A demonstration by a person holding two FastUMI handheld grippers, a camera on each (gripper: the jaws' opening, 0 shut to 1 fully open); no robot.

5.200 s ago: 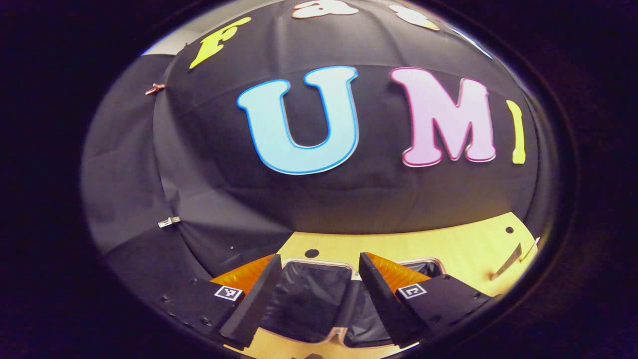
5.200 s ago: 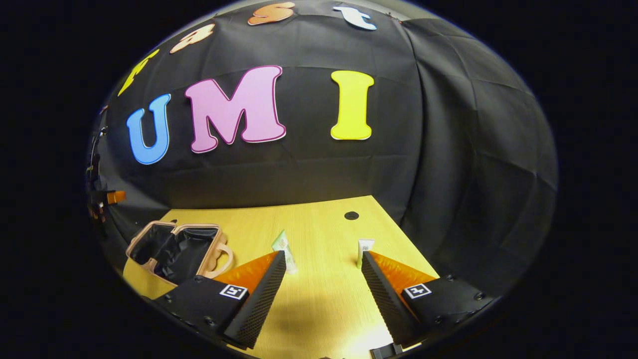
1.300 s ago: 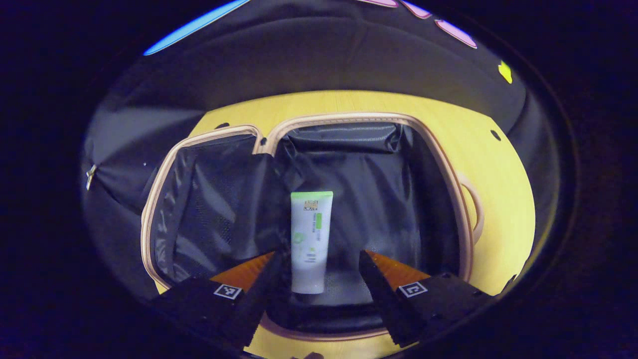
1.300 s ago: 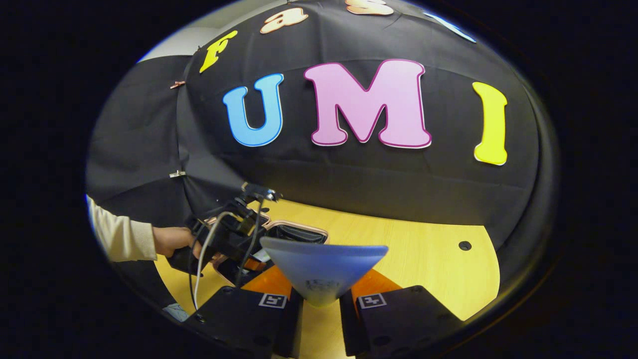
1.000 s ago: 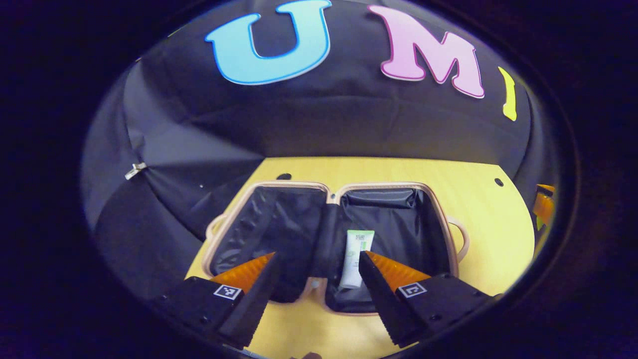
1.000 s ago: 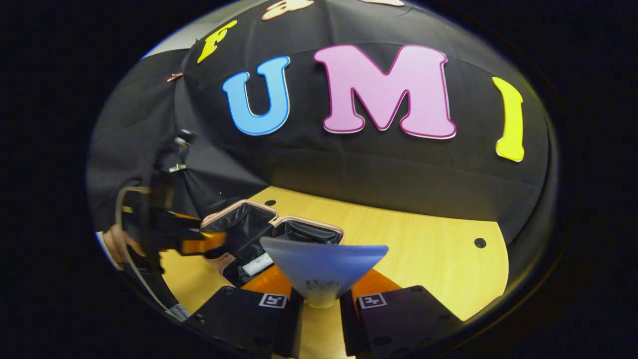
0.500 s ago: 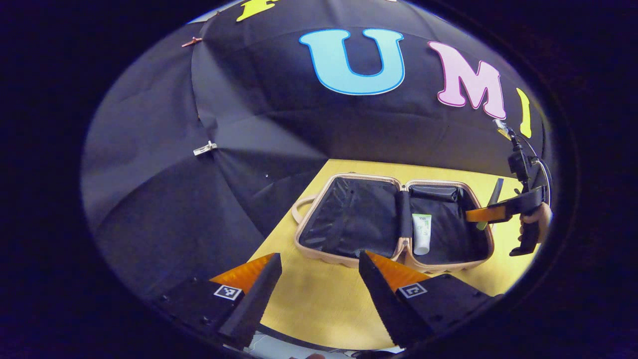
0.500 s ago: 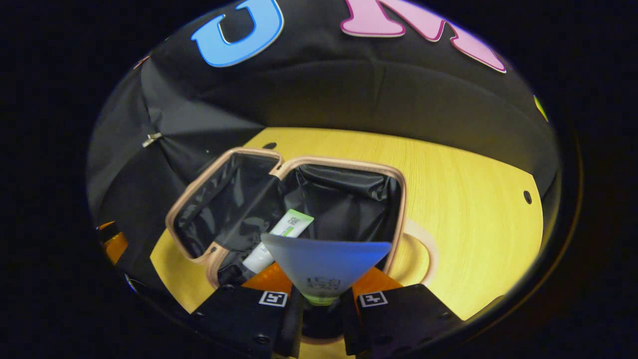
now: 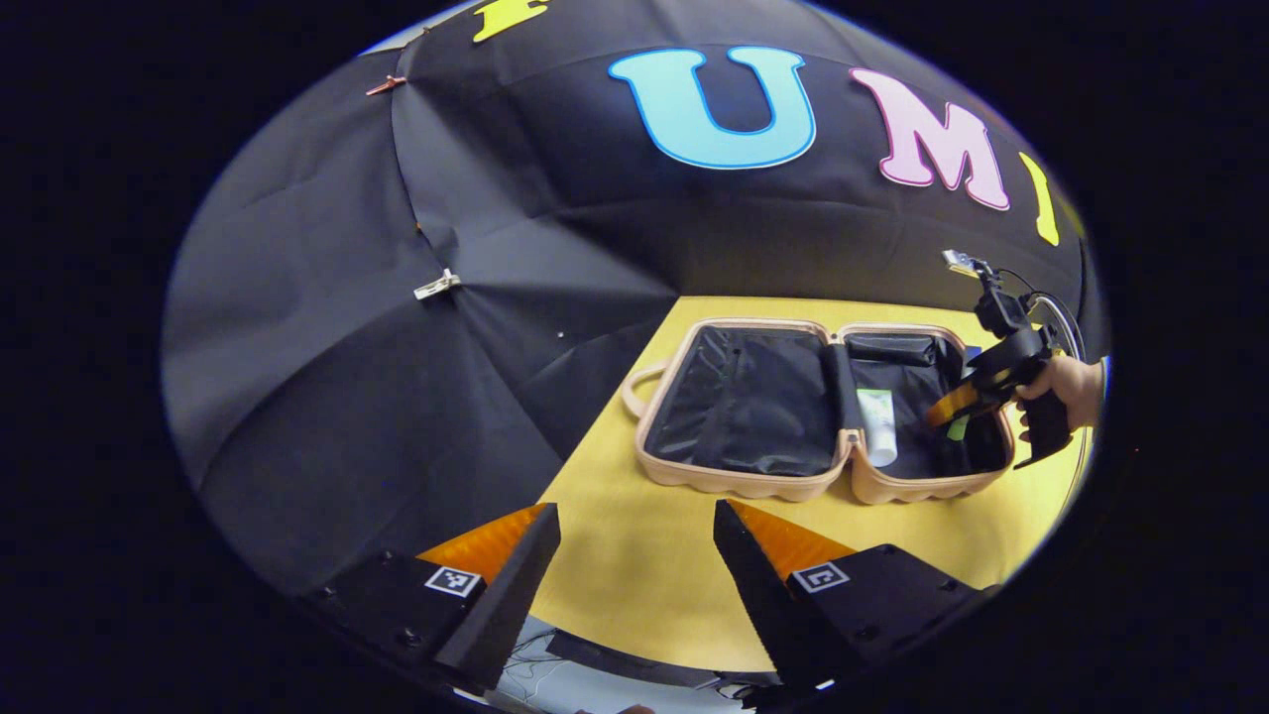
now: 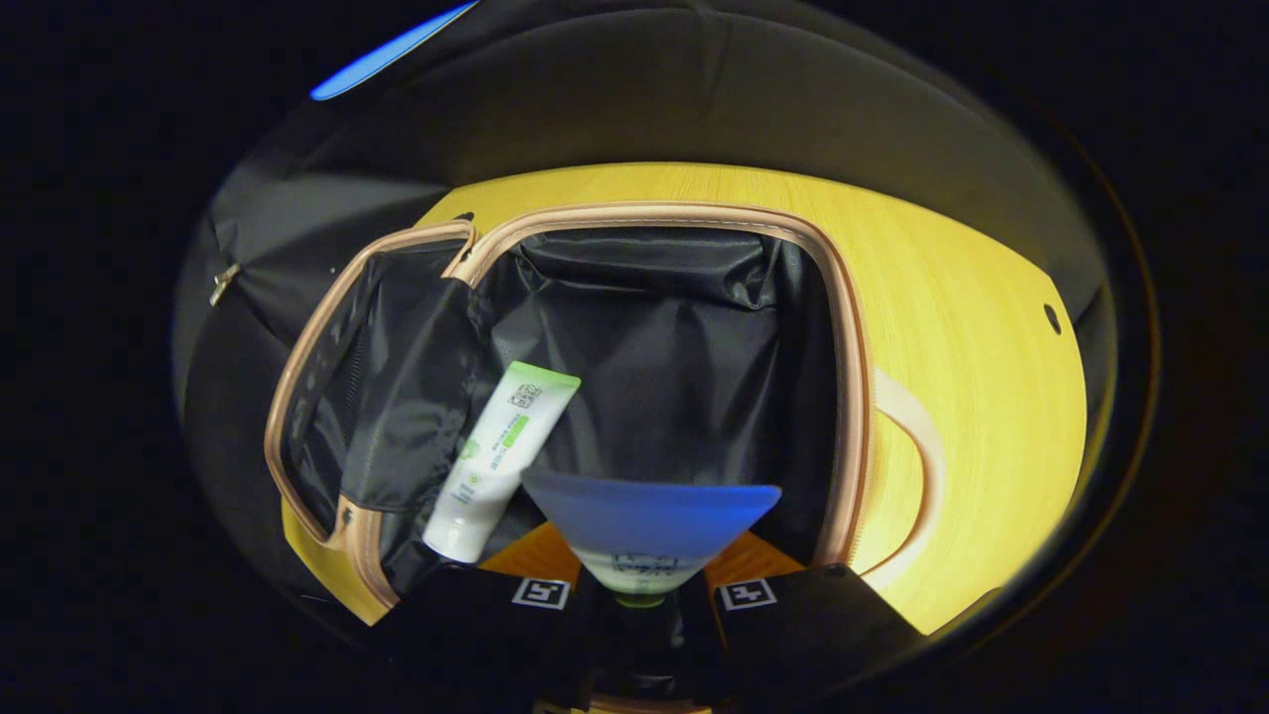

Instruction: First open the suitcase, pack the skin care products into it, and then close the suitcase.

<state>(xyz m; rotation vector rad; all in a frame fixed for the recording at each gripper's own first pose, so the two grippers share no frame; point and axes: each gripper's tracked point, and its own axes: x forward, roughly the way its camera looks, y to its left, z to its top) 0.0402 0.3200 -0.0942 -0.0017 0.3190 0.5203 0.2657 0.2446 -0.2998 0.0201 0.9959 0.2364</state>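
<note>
The pink suitcase (image 9: pixel 753 484) lies open on the yellow table (image 9: pixel 634 595), both halves lined in black. A white and green tube (image 9: pixel 877 426) rests in its right half. My left gripper (image 9: pixel 634 555) is open and holds nothing, hanging over the table's near edge, well short of the case. In the right gripper view, my right gripper (image 10: pixel 639 600) is shut on a second tube (image 10: pixel 649 521), whose flat bluish end points forward. It hangs low over the right half of the suitcase (image 10: pixel 843 327), beside the lying tube (image 10: pixel 501 446). The left gripper view shows the right gripper (image 9: pixel 954 416) dipping into that half.
A hand (image 9: pixel 1076 382) holds the right gripper at the far right. The suitcase has a curved handle (image 10: pixel 917 446) on its right side and another handle (image 9: pixel 634 382) on its left. A small hole (image 10: pixel 1051 317) marks the table's far right part. Black cloth walls stand close behind.
My left gripper has drawn back and left, away from the suitcase, leaving the white and green tube inside. My right gripper has come down over the right half with its tube.
</note>
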